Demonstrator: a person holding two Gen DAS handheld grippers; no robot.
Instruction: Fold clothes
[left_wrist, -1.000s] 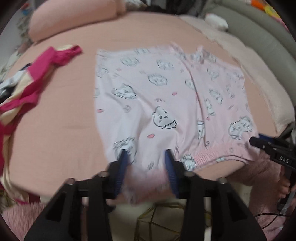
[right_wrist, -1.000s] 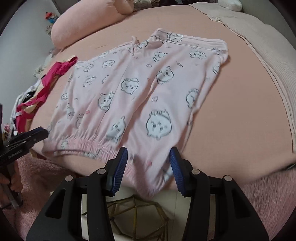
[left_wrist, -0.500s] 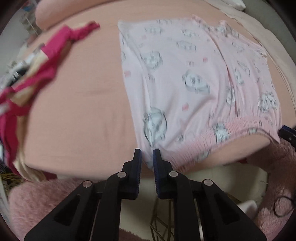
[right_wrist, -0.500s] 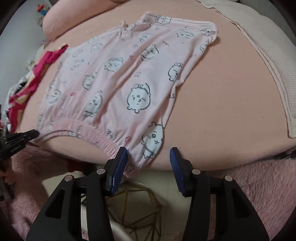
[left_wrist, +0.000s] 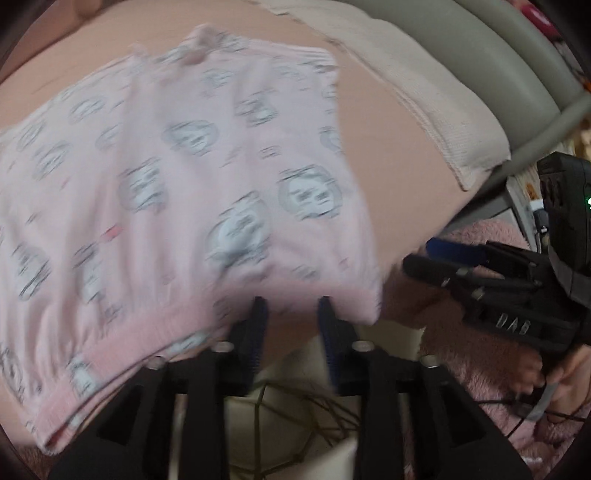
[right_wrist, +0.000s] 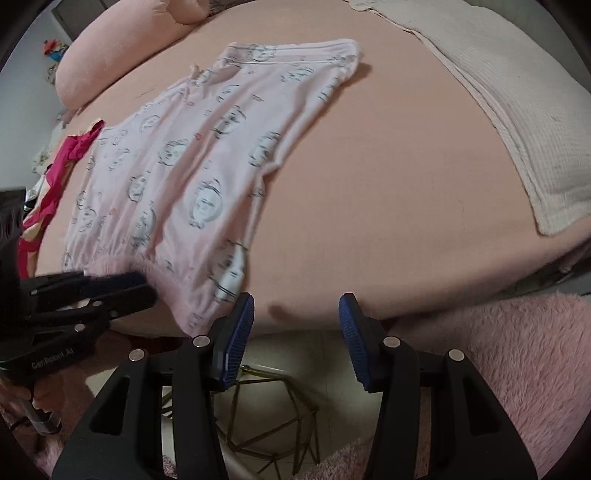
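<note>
While pink printed pajama shorts (right_wrist: 207, 177) are lying flat along bed's near edge, left gripper (left_wrist: 291, 314), jaws just opening, and right gripper (right_wrist: 297, 317), released, are hovering at waistband, likely before folding.

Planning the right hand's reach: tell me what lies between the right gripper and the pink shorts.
Only bare bed sheet separates right gripper from pink shorts, right wrist view.

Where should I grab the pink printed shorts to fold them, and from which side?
Take the pink printed shorts by the gathered waistband. It lies along the near edge of the bed, so come in from the near side, one corner for the left gripper, the other for the right gripper.
</note>
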